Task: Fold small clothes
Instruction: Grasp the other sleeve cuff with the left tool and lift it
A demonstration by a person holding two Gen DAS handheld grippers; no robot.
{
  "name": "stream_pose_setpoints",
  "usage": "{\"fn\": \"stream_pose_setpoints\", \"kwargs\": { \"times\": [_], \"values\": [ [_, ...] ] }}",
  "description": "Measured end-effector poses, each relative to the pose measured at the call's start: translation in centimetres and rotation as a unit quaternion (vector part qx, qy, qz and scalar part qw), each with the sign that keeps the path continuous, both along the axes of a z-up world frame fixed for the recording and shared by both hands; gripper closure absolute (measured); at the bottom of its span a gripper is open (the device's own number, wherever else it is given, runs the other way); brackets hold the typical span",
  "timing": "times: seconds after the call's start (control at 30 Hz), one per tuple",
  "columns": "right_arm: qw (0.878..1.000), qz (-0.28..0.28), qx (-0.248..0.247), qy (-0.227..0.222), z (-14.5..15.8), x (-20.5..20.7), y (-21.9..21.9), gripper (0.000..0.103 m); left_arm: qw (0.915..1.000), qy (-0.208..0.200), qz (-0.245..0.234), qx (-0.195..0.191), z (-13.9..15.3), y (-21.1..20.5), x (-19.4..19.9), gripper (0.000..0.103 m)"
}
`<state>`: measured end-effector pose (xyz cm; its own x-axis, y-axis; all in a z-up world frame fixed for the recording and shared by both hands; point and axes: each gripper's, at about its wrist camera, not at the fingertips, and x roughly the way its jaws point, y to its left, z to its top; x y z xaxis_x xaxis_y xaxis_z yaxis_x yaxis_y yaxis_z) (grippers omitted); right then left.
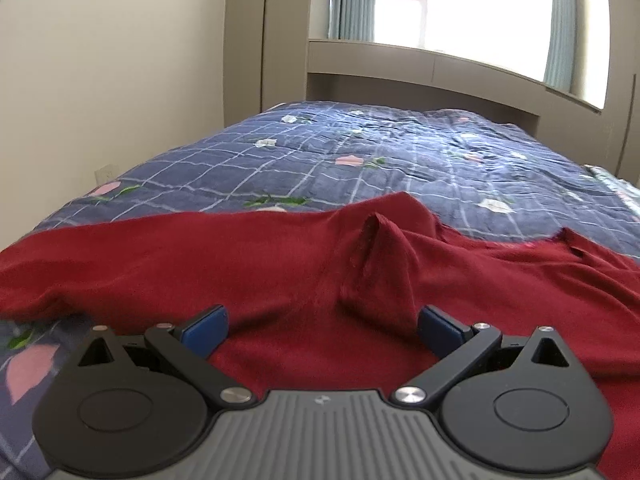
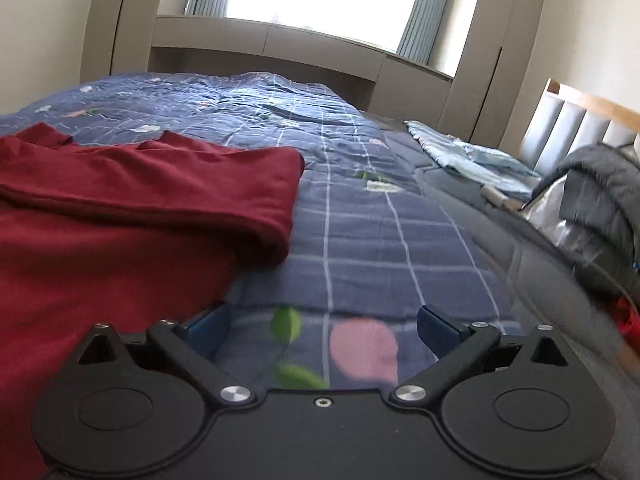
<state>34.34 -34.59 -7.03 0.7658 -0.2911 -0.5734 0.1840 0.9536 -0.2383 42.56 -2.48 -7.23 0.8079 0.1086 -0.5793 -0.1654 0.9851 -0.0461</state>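
Observation:
A dark red garment (image 1: 280,264) lies spread on the blue plaid quilt (image 1: 360,148), with a raised fold near its middle. My left gripper (image 1: 323,326) is open and low over the garment's near part, with cloth between its blue pads (image 1: 206,330). In the right wrist view the same red garment (image 2: 140,192) lies at the left, one part folded over on top. My right gripper (image 2: 323,326) is open and empty over the bare quilt (image 2: 380,240), just right of the garment's edge.
A light blue cloth (image 2: 468,156) lies further back on the bed at the right. A grey jacket (image 2: 600,208) and a padded headboard (image 2: 568,128) are at the far right. Wardrobes and a window (image 1: 460,4) stand behind the bed.

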Motion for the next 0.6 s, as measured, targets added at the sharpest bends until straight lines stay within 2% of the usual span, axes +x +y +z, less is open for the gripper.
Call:
{"fn": "stream_pose_setpoints", "kwargs": {
  "times": [0.1,0.27,0.43,0.6],
  "values": [
    [1.000,-0.006,0.004,-0.001,0.0,-0.8,0.2,0.001,0.9996,0.014,-0.013,-0.021,0.7,0.8,-2.3,0.000],
    [1.000,-0.007,-0.006,0.001,-0.1,-1.0,0.6,0.001,0.9984,0.036,0.016,-0.040,1.8,4.0,-5.8,0.000],
    [1.000,0.007,-0.010,-0.011,1.6,-1.5,0.8,0.001,0.9912,0.036,0.092,-0.088,2.9,11.1,-8.1,0.000],
    [0.997,0.063,0.004,-0.040,4.9,-3.6,3.8,0.001,0.9742,0.029,0.179,-0.135,3.0,19.3,-9.5,0.000]
  ]
}}
